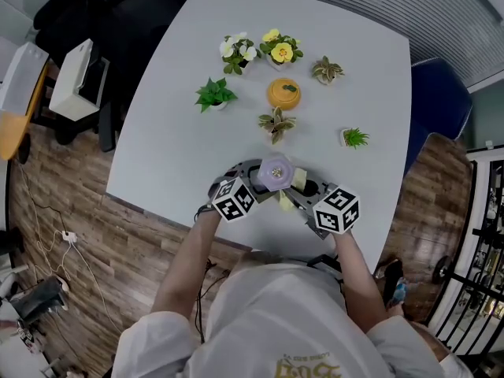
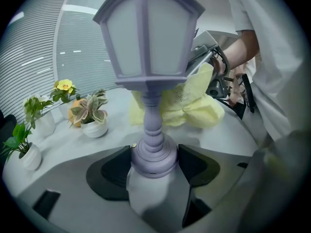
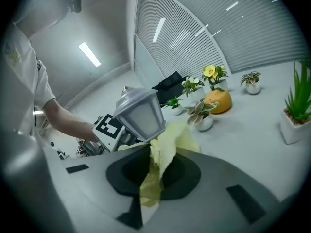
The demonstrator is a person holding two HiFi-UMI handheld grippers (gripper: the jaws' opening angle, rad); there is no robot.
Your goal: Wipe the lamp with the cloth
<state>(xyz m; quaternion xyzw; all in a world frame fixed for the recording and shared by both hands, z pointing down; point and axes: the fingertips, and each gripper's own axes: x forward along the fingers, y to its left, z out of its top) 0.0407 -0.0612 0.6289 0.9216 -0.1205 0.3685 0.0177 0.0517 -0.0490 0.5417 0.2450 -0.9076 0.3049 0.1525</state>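
Lamp (image 1: 276,173) is standing at the bench's (image 1: 197,156) near edge, left hand-held gripper (image 2: 154,165) clamping its base (image 2: 153,149), right hand-held gripper (image 3: 154,171) pinching the cloth (image 3: 167,144) just under the shade (image 2: 148,33), so I'd be keeping the base steady and wiping lightly.

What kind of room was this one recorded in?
Probably an office or meeting room rather than a home: a large white table dressed with small potted plants, slatted blinds along the window wall, strip ceiling lights, and office chairs pushed aside.
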